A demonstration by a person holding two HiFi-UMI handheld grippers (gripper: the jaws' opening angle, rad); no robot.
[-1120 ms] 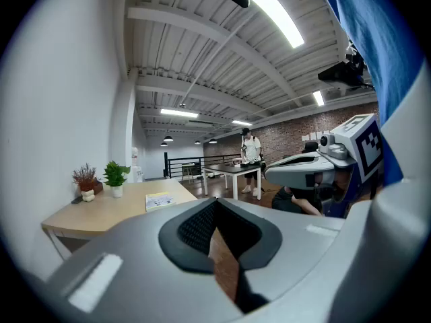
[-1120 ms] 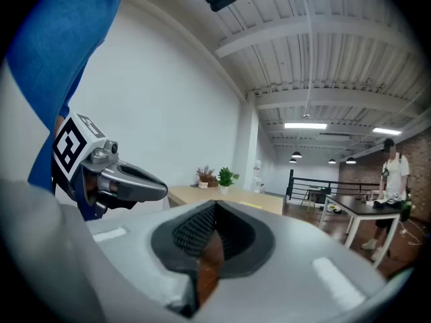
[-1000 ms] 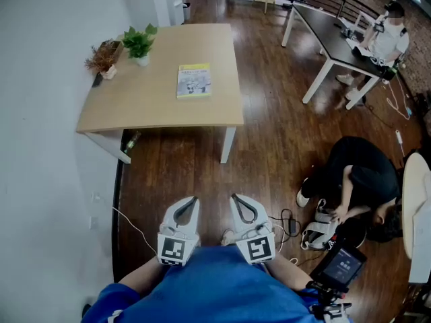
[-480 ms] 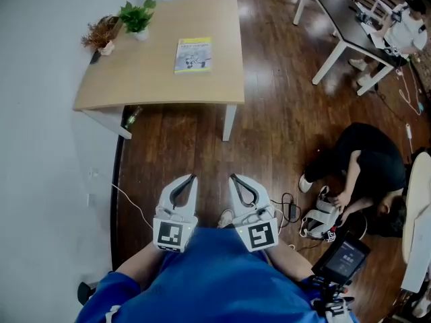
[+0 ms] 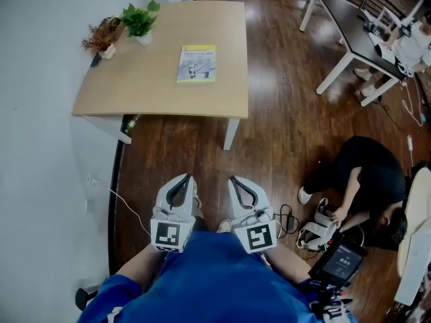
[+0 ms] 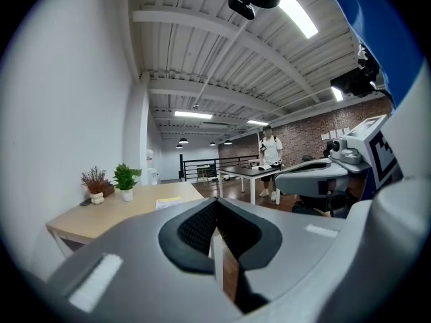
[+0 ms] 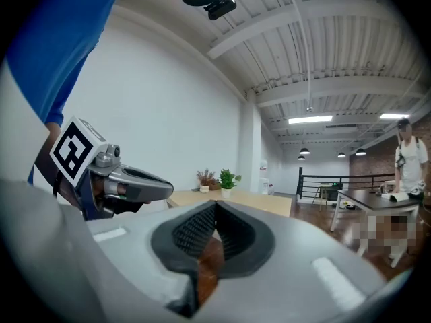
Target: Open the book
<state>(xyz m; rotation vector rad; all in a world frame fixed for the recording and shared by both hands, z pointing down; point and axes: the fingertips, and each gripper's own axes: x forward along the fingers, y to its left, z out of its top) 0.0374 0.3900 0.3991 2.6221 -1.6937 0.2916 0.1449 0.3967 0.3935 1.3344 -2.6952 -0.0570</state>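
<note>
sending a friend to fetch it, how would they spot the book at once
Find the light wooden table against the white wall. The book lies closed near its middle, apart from the green potted plant and dried plant at the wall-side corner. Unlike them it is flat, with a yellow-bordered cover.

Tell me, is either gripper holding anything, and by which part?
Nothing is held. The left gripper and right gripper are shut, empty; the book lies on the table.
</note>
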